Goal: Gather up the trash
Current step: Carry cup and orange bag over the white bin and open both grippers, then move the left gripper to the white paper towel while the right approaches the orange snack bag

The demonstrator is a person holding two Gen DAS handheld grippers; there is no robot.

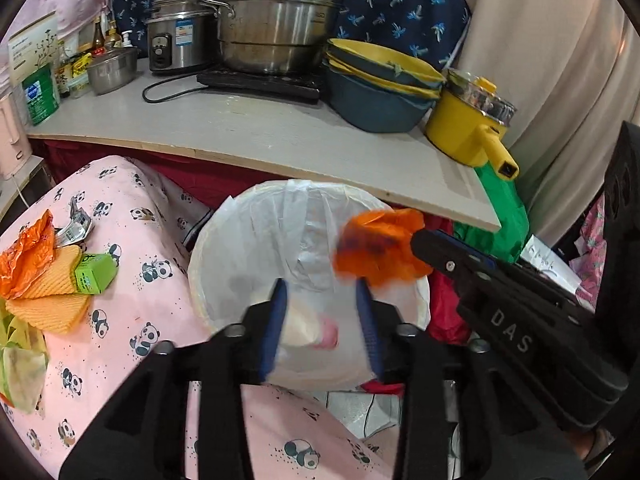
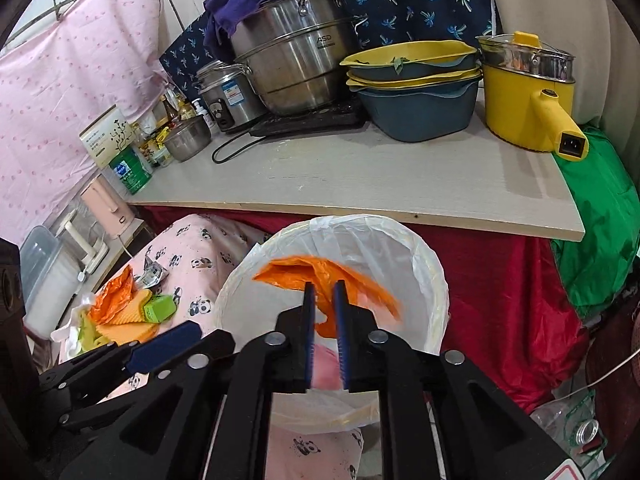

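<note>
A white-lined trash bin stands below the counter, also in the right wrist view. My right gripper is shut on an orange plastic wrapper and holds it over the bin's mouth; the wrapper and the right gripper show in the left wrist view too. My left gripper is open and empty above the bin. More trash lies on the panda-print cloth: another orange wrapper, a small green box, orange wafers.
A counter behind the bin carries steel pots, stacked blue and yellow basins and a yellow electric pot. Red cloth and a green bag hang at the right. A plastic bottle lies on the floor.
</note>
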